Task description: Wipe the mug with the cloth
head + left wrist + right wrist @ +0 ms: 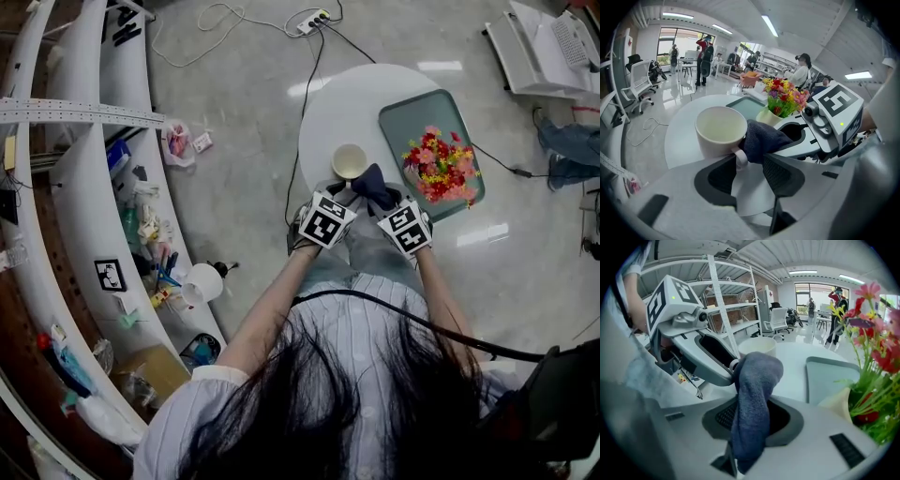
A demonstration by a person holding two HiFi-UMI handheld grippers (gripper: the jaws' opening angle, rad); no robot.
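Note:
A cream mug (349, 161) stands near the front of the round white table (347, 103). In the left gripper view the mug (721, 129) is just ahead of my left gripper (749, 157). Its handle (740, 158) lies between the open jaws, against the left fingertip. A dark blue cloth (764, 138) presses on the mug's side by the handle. My right gripper (752, 411) is shut on that cloth (754, 394), which bunches up over its jaws toward the mug (757, 347). In the head view both grippers, left (337, 195) and right (386, 199), meet at the cloth (375, 186).
A teal tray (403, 117) with a bunch of artificial flowers (439, 164) lies on the table's right half, close to my right gripper. A black cable (314, 75) runs across the floor. Curved white shelves (84, 216) with clutter stand at the left. People stand far off.

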